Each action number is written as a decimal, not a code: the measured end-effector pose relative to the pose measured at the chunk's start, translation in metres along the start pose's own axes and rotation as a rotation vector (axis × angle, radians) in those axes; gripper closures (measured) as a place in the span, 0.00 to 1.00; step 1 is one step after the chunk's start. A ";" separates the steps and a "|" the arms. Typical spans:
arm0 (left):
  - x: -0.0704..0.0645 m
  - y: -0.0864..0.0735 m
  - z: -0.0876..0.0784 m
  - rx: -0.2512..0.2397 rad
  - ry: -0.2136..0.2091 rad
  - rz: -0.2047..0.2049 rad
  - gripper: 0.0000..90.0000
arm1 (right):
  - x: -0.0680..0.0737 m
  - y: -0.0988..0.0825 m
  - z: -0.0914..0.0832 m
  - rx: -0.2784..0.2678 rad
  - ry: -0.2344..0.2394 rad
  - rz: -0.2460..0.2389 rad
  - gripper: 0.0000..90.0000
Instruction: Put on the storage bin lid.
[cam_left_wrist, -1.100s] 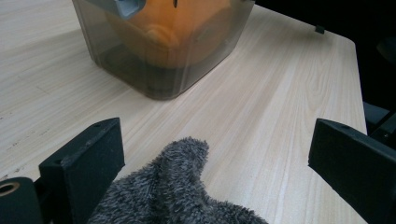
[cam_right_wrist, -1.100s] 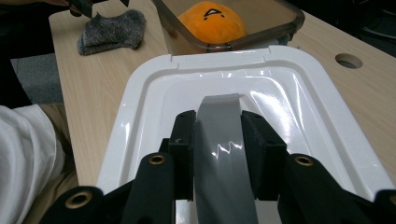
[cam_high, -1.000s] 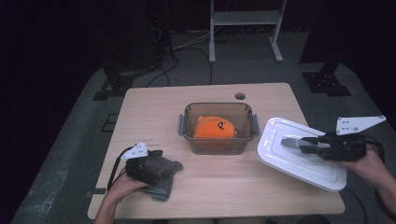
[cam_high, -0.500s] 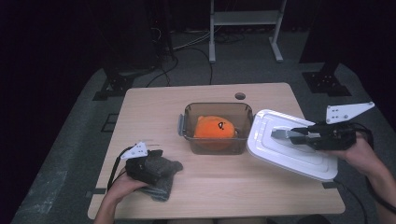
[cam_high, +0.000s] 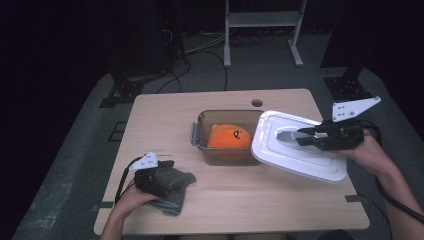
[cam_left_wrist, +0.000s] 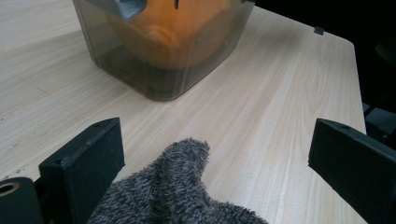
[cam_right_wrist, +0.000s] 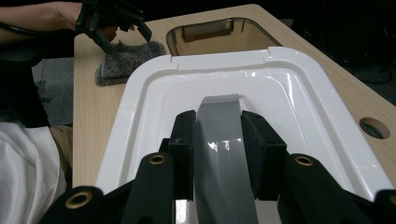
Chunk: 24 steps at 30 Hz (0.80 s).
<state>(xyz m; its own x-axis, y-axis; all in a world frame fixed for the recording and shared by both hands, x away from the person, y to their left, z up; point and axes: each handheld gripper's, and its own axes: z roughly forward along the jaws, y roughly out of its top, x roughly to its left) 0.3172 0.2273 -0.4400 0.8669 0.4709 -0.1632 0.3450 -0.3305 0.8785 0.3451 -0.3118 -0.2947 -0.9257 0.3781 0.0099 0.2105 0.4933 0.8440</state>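
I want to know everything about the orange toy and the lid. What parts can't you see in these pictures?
- Orange toy: high view, its right side is hidden under the white lid; left gripper view, the top edge cuts it off.
- Toy's face: too small to read in the high view.
- Box inside: right gripper view, the lid blocks it.
- Grey cloth: the bottom edge of the left gripper view cuts it off.
- Lid handle: the right claw covers its sides.

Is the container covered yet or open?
Open. The white lid, held by the right gripper at its grey handle, overlaps just the container's right edge; the orange toy shows.
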 end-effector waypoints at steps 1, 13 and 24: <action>0.000 0.000 0.000 0.000 -0.001 0.000 0.03 | -0.001 0.002 0.002 0.000 0.003 -0.002 0.73; -0.001 0.000 0.000 0.000 -0.003 0.000 0.03 | -0.008 0.021 0.025 0.013 0.039 -0.027 0.73; -0.002 0.000 -0.002 -0.006 -0.001 0.000 0.03 | -0.014 0.036 0.041 0.021 0.062 -0.055 0.73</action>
<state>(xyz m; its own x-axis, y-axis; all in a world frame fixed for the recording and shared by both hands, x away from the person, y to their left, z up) 0.3147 0.2279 -0.4389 0.8671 0.4704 -0.1640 0.3433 -0.3256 0.8810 0.3790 -0.2669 -0.2863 -0.9537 0.3006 -0.0026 0.1643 0.5283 0.8330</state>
